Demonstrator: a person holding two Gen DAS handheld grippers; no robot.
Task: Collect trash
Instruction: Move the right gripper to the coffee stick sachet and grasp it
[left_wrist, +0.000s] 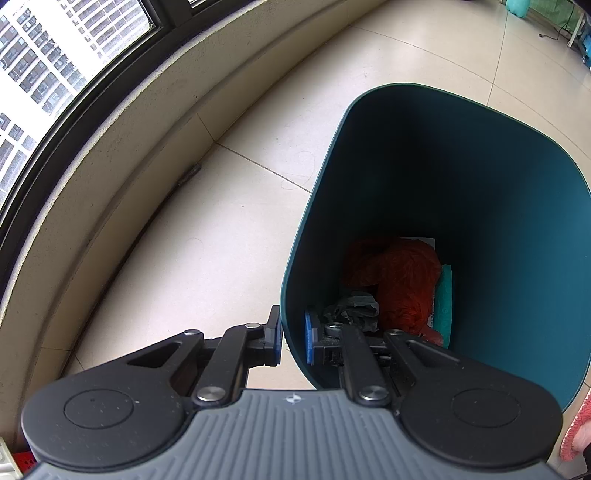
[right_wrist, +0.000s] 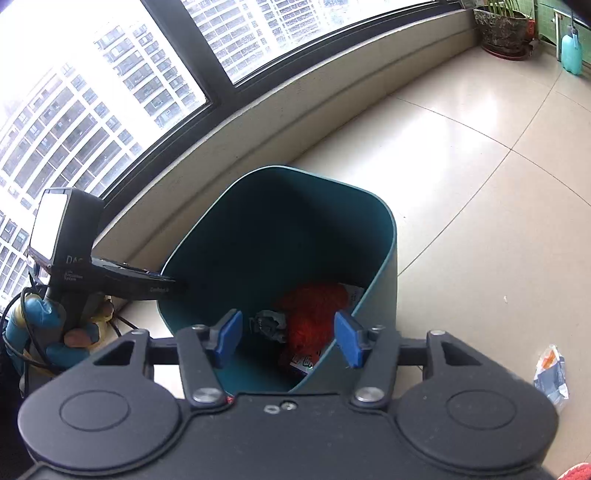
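Note:
A teal trash bin (left_wrist: 517, 221) stands tilted on the tiled floor; it also shows in the right wrist view (right_wrist: 384, 221). Inside lie an orange-red plastic bag (left_wrist: 402, 280), a crumpled grey wrapper (left_wrist: 354, 306) and a teal packet (left_wrist: 443, 299). My left gripper (left_wrist: 293, 339) is shut on the bin's near-left rim, one finger outside and one inside. My right gripper (right_wrist: 291, 341) is open and empty above the bin's near rim. The bag (right_wrist: 314, 314) and the wrapper (right_wrist: 269, 325) show between its pads. A loose blue-and-orange wrapper (right_wrist: 550, 373) lies on the floor right of the bin.
A low beige wall (left_wrist: 110, 147) under a dark-framed window curves along the left. The hand in a blue glove (right_wrist: 48, 325) holds the left gripper's body (right_wrist: 66, 243) left of the bin. A potted plant (right_wrist: 502, 26) and a teal bottle (right_wrist: 570, 51) stand far back right.

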